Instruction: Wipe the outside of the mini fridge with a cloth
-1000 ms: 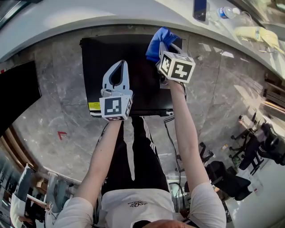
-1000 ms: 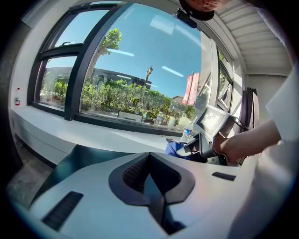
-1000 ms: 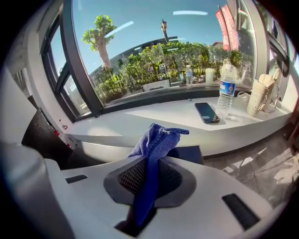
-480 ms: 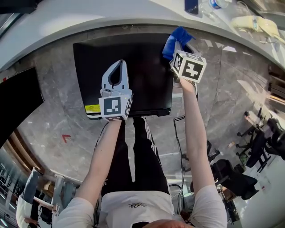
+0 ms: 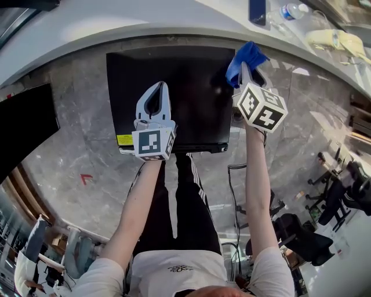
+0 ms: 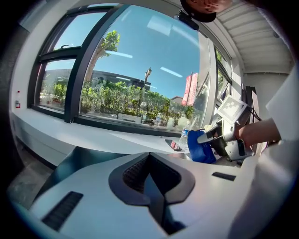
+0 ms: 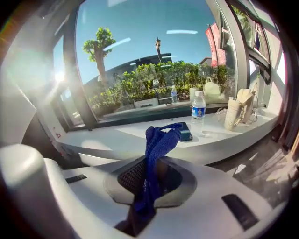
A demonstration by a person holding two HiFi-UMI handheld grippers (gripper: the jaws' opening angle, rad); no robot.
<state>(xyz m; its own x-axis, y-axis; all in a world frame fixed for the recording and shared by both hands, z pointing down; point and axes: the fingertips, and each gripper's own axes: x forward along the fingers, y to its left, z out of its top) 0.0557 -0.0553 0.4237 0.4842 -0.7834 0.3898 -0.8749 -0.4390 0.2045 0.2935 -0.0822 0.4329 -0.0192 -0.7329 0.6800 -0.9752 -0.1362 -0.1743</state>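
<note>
The mini fridge [image 5: 191,119] is a black box seen from above, standing against the white window sill. My right gripper [image 5: 246,71] hangs over its far right corner, shut on a blue cloth [image 5: 246,57] that bunches up past the jaw tips. In the right gripper view the cloth [image 7: 156,149] stands up between the jaws of the right gripper [image 7: 148,189]. My left gripper [image 5: 157,88] hovers over the fridge top near its front edge, shut and holding nothing. From the left gripper view, whose own gripper [image 6: 150,159] is shut, the cloth [image 6: 201,148] shows at the right.
The white sill [image 5: 145,23] behind the fridge carries a phone [image 5: 259,10] and a water bottle [image 5: 294,15]. A cable [image 5: 234,174] runs over the marble floor at the fridge's right. A dark panel [image 5: 23,127] stands at the left. The person's legs are just in front of the fridge.
My right gripper has carried the blue cloth rightwards along the back of the fridge top to its right edge. The left gripper has stayed in place.
</note>
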